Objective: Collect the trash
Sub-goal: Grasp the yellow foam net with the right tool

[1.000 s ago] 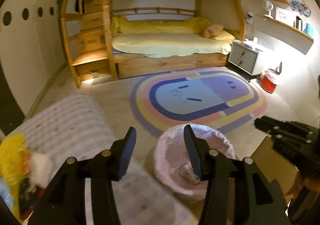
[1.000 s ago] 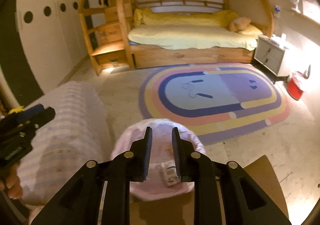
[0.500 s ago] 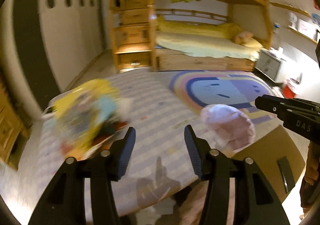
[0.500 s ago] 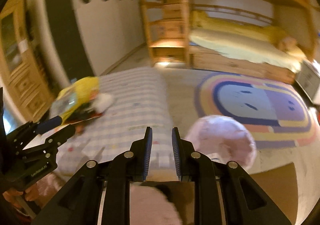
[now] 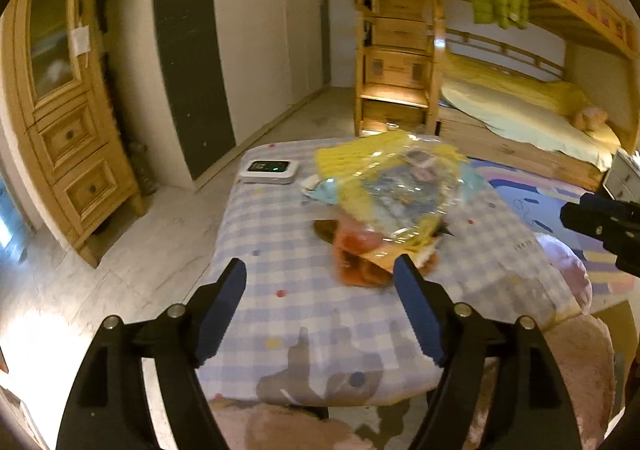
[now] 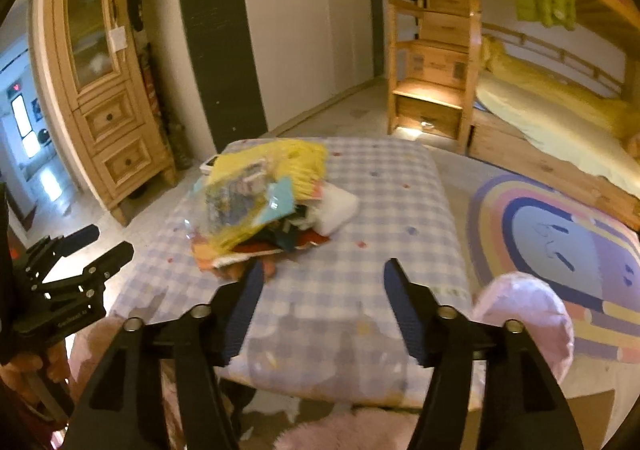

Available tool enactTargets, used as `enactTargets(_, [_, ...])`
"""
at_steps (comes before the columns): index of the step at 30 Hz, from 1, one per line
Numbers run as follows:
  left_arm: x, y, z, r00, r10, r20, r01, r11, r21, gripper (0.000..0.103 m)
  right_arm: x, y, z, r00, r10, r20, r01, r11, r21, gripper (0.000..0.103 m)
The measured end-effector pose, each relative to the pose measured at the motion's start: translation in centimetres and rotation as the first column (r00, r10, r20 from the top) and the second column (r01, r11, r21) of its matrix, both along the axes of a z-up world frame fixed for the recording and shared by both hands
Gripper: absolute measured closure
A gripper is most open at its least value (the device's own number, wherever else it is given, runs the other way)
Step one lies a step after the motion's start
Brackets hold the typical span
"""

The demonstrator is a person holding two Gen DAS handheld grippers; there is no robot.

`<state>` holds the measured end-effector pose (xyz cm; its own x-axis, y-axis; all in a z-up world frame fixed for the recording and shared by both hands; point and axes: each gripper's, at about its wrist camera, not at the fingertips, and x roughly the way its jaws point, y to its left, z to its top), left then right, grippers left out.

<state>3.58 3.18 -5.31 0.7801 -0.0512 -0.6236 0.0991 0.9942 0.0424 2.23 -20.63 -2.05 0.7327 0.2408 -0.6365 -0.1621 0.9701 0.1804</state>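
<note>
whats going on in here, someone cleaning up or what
A person holds a gripper in each hand, facing a pile of wrappers and scraps heaped on a checked tablecloth. The left gripper and right gripper both have their jaws wide open and hold nothing; neither touches the pile yet. A pink-lined trash bin stands on the floor beside the table's right edge. A small white device sits at the table's far end, apart from the pile.
</note>
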Motion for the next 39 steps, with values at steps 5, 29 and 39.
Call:
enactTargets(5, [0.7, 1.4, -0.9, 1.000, 0.021, -0.009, -0.022, 1.000, -0.004, 0.028, 3.1, 2.0, -0.8, 0.999, 0.027, -0.020, -0.027, 0.999, 0.021, 0.044])
enactTargets(29, [3.1, 2.4, -1.9, 0.998, 0.029, -0.049, -0.029, 1.000, 0.005, 0.028, 7.6, 4.8, -1.1, 0.992, 0.094, -0.079, -0.082, 0.985, 0.151, 0.083])
enactTargets(39, [2.1, 1.8, -1.1, 0.999, 0.017, -0.033, -0.017, 1.000, 0.001, 0.028, 1.3, 4.0, 3.6, 0.982, 0.176, 0.070, -0.184, 0.974, 0.133, 0.098])
